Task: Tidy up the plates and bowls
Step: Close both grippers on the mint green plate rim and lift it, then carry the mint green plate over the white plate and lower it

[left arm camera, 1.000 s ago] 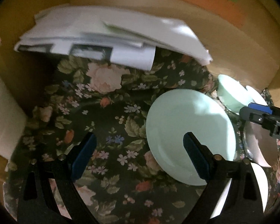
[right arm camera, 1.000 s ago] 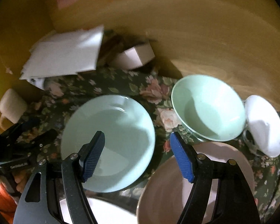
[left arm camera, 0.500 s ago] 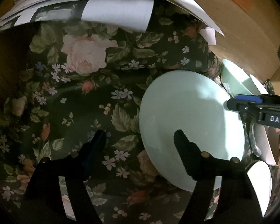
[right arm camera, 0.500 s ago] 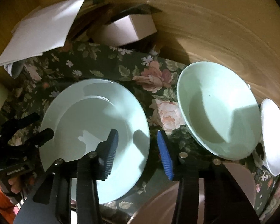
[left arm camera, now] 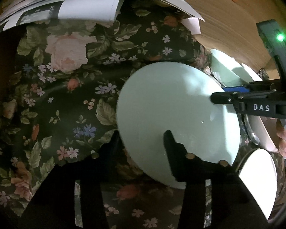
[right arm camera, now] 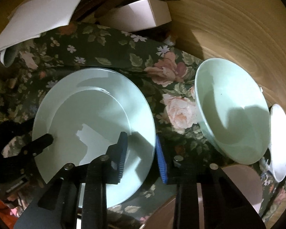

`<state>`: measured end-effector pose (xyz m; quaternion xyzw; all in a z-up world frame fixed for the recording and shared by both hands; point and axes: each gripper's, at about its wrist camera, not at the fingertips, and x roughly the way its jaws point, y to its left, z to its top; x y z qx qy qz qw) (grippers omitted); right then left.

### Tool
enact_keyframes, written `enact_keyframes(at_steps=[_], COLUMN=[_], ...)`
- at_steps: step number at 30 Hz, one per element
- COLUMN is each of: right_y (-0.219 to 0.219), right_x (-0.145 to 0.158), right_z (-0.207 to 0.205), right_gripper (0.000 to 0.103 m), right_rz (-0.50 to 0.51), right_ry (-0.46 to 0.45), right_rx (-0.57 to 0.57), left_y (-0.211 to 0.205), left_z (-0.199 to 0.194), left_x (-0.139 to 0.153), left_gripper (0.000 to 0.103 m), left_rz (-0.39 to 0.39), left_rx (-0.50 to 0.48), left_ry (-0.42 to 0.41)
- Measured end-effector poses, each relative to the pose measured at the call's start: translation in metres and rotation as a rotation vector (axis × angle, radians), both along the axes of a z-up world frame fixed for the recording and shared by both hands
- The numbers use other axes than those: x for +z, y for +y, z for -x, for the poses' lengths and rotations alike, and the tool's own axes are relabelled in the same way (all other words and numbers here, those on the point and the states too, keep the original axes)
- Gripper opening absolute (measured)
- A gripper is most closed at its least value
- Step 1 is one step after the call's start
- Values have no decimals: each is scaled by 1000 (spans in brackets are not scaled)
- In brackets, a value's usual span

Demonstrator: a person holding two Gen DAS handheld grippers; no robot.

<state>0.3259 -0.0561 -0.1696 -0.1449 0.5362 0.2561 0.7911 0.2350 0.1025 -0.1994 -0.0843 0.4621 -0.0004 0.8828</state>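
Note:
A pale green plate (right arm camera: 93,118) lies on the floral cloth (right arm camera: 112,45); it also shows in the left wrist view (left arm camera: 173,110). My right gripper (right arm camera: 141,152) straddles its right rim, one blue pad (right arm camera: 122,150) over the plate, the other (right arm camera: 161,158) outside, with a gap to the rim. My left gripper (left arm camera: 141,141) straddles the opposite rim, one finger (left arm camera: 171,145) above the plate, the other beneath and hidden. A pale green bowl (right arm camera: 232,110) stands to the right, a white bowl (right arm camera: 280,143) beyond it.
Stacked papers (left arm camera: 66,7) lie at the back of the cloth, with a small white box (right arm camera: 141,15) beside them. A pinkish plate (right arm camera: 242,187) and a white dish (left arm camera: 257,179) sit at the near edge. A wooden wall (right arm camera: 238,22) curves behind.
Both grippers have moved in onto opposite rims of the green plate and narrowed their jaws around it. The plate has not visibly moved.

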Motion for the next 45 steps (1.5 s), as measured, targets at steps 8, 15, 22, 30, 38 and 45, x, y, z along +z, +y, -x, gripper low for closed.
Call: enact_keyframes(at_steps=[8,15,22,30,38,45], right_y=[13,46,56,51,43,23], right_x=[4,0,-11,-20,-4,17], right_z=[33,71,88,96,111,124], right_gripper=[26,26,27,28,26,26], right_rz=[-52,-60,-93,-131,-132,-180], right_ry=[7,13,21,19,-77,-115], right_rx=[28,109,103,92,96,85], left_y=[25,45,53,51,47,46], left_z=[8,25,37,43,40,56], left_x=[4,6,7,8,8,23], left_gripper=[35,35,36,38,38,38], left_rz=[44,9,-15,-25,-15,-17], left_rx=[51,97,79,45,74,85], left_ry=[28,32,24,14,7,-28])
